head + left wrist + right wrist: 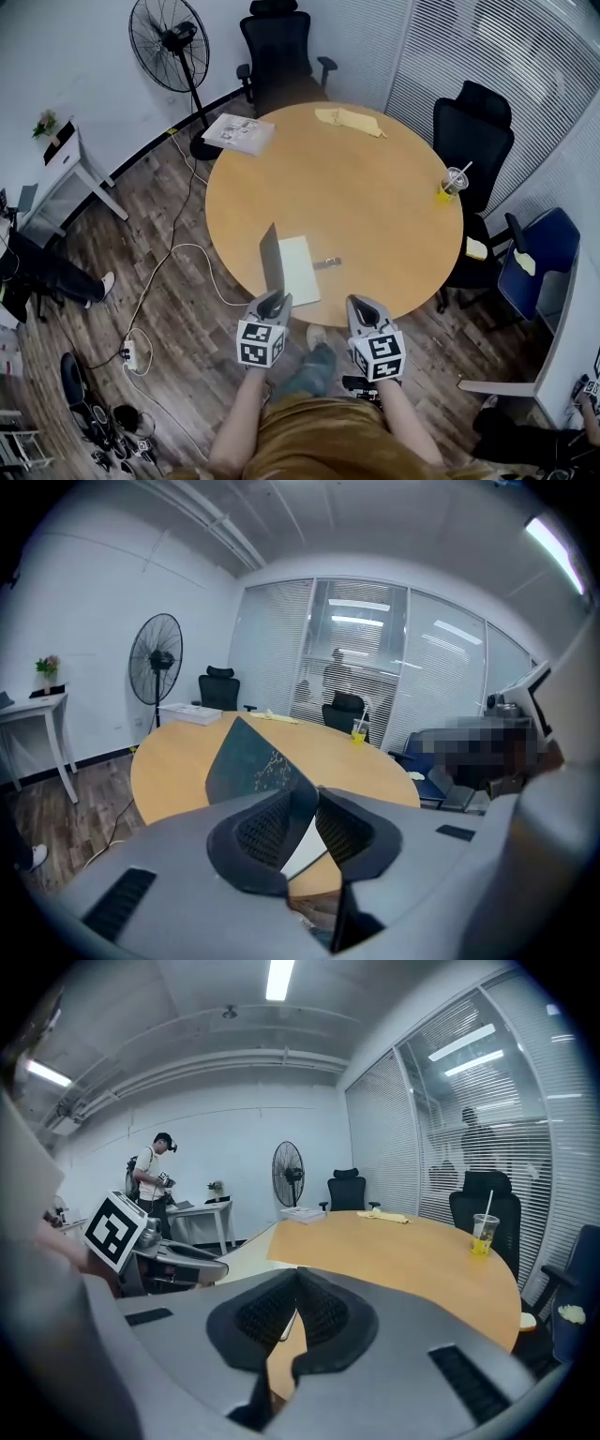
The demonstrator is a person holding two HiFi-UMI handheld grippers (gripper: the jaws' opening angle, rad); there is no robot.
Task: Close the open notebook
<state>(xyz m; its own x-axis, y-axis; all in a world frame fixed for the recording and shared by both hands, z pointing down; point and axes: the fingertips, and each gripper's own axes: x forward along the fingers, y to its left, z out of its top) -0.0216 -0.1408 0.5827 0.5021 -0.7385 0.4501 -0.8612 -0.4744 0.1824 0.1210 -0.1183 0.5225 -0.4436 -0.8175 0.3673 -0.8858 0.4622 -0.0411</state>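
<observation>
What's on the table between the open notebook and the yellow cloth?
Nothing. The head view shows only bare round wooden table between the dark-covered open notebook and the crumpled yellow cloth.

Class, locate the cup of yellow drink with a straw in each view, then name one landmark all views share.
Head view: cup at the right edge of the table, by a black chair.
Left gripper view: cup just right of centre, across the table.
Right gripper view: cup at right, on the table.
Shared landmark: standing fan.
</observation>
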